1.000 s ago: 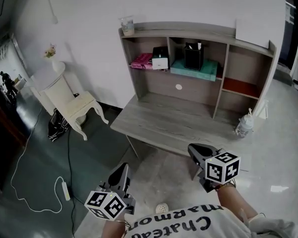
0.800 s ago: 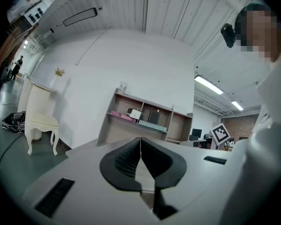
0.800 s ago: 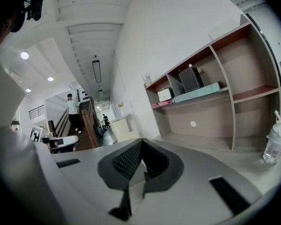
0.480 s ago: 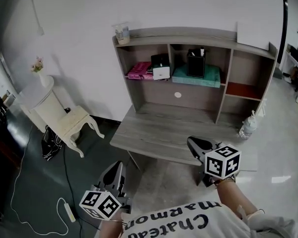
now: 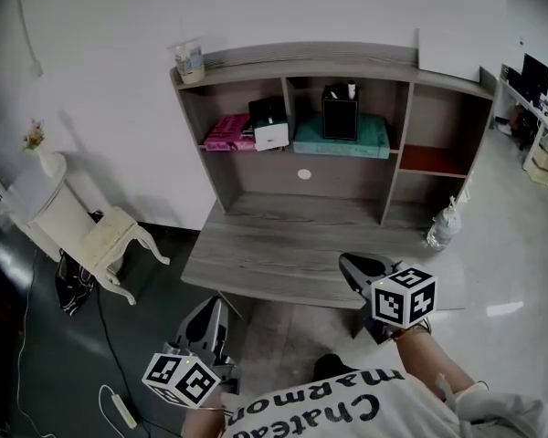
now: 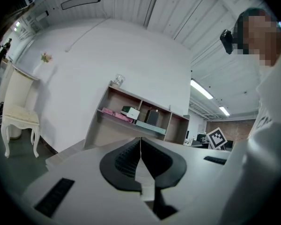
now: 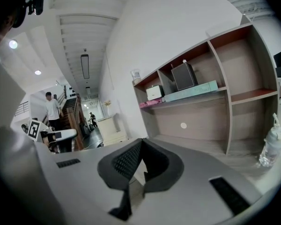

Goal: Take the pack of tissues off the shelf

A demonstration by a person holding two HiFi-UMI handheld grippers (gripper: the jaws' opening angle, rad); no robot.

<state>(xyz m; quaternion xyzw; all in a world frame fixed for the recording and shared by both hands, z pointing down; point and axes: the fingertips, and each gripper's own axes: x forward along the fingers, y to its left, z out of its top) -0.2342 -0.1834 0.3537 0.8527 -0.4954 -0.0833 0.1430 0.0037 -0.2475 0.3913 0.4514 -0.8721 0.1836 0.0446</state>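
Observation:
A flat pink pack [image 5: 224, 133] lies in the left compartment of the wooden desk shelf [image 5: 297, 67], beside a black-and-white box [image 5: 269, 124]. It also shows in the left gripper view as the pink pack [image 6: 114, 114] and in the right gripper view as the pink pack [image 7: 150, 103]. My left gripper [image 5: 210, 310] hangs low before the desk's front-left corner, shut and empty. My right gripper [image 5: 352, 265] hovers over the desk's front edge, also shut with nothing in it. Both are far short of the shelf.
A black holder [image 5: 340, 112] stands on a teal box [image 5: 342, 140] in the middle compartment. A plastic cup [image 5: 190, 60] and a white board [image 5: 452, 55] sit on the shelf top. A water bottle [image 5: 445, 226] stands at the desk's right end. A white chair [image 5: 100, 245] is at the left.
The desk and shelf have drifted leftward and sit more centrally in the head view. Both grippers stay low in front of me, shut as before.

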